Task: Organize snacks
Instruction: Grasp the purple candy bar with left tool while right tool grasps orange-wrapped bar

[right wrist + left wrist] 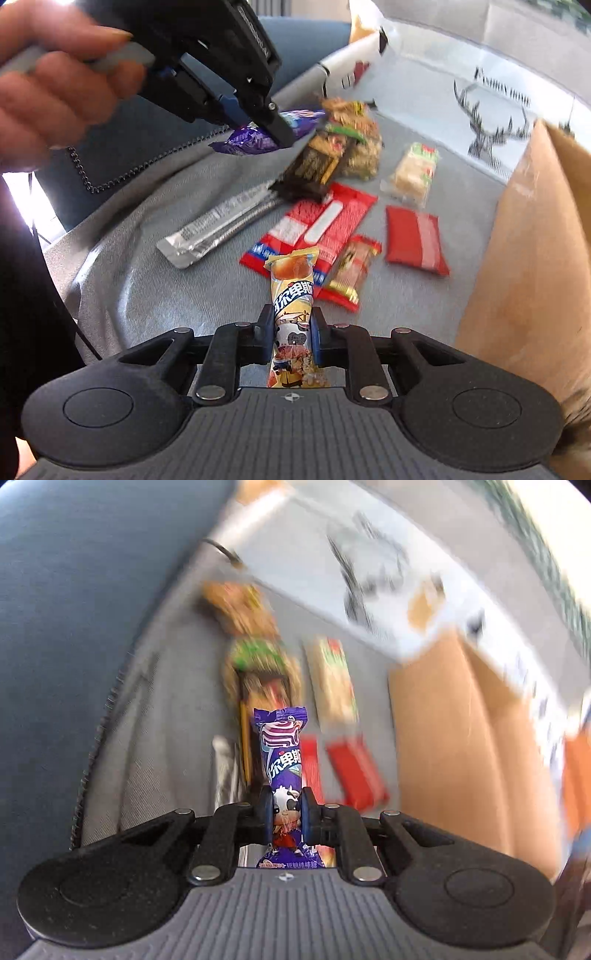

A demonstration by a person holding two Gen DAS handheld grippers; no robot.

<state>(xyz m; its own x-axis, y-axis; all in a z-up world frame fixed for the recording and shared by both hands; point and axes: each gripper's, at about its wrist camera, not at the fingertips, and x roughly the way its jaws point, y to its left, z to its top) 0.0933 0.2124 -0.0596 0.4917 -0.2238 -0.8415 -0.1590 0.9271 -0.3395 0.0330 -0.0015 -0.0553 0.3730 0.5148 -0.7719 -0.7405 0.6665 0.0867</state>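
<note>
My left gripper (284,812) is shut on a purple candy packet (282,753) with a cartoon cow, held upright above the grey cloth. In the right wrist view that same left gripper (273,129) hangs at the upper left in a person's hand (55,81), with the purple candy packet (258,138) pinched in it. My right gripper (293,332) is shut on a yellow candy packet (293,288) of the same brand. Beyond it several snacks lie on the cloth: a red packet (325,225), a silver stick pack (218,225), a dark packet (314,166) and a pale cracker pack (412,173).
A brown cardboard box (528,266) stands at the right; its wall (454,746) also shows in the left wrist view. A small red pouch (415,240) and a small gold-and-red candy (352,266) lie near it. A blue cushion with a zip (122,147) borders the cloth on the left.
</note>
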